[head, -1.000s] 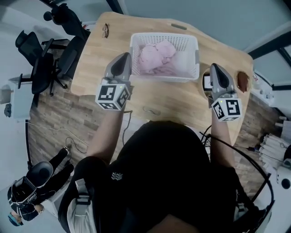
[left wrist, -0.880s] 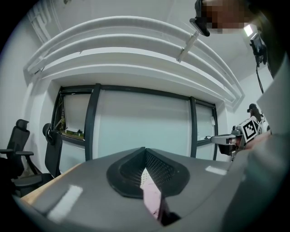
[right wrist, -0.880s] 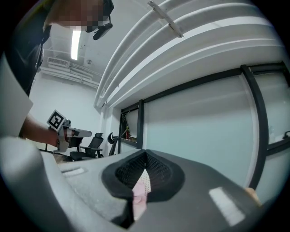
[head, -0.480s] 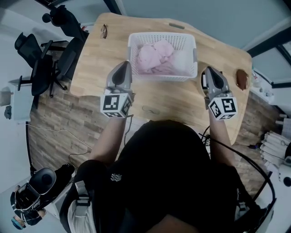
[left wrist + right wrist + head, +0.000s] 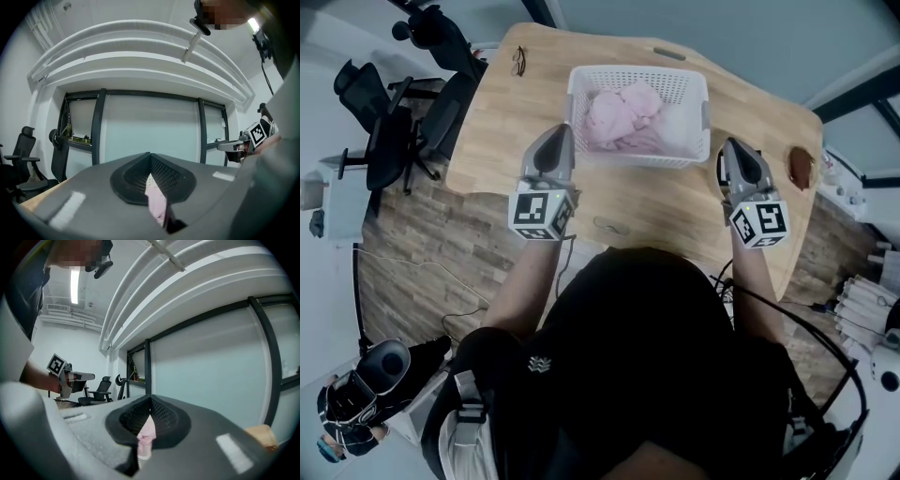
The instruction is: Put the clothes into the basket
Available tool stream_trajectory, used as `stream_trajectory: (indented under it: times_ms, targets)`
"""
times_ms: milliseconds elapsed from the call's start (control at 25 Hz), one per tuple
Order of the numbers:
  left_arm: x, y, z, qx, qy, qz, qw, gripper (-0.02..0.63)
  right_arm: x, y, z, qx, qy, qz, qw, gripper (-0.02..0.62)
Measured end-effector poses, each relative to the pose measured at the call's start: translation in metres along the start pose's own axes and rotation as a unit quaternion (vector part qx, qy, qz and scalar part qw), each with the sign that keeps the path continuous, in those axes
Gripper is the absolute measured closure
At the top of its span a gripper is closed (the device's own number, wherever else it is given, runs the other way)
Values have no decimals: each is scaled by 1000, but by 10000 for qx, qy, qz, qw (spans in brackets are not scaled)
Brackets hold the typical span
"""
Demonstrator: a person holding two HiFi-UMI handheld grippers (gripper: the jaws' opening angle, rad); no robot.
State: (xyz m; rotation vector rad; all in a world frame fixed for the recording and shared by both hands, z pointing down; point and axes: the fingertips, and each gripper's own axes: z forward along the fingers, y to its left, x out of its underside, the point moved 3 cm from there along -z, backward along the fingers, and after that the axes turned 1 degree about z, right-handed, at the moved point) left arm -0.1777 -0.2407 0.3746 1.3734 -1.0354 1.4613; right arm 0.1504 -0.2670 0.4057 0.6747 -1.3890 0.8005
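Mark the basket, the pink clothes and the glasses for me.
basket (image 5: 642, 159), head view, its near wall.
pink clothes (image 5: 619, 117), head view, middle of the heap.
glasses (image 5: 518, 62), head view, the frame.

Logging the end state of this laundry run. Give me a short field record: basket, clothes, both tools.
container: white basket on the wooden table
load: pink clothes, inside the basket
left: left tool, jaws together, nothing held, at the basket's near left corner
right: right tool, jaws together, nothing held, off the basket's near right corner
other: glasses near the table's far left edge
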Motion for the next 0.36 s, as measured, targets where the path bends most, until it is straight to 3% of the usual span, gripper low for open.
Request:
stream_trajectory:
  times_ms: [360]
  targets:
    - [0, -2, -2, -55, -16, 30, 10000, 600, 1, -1, 1, -71, -24, -20, 10000, 594]
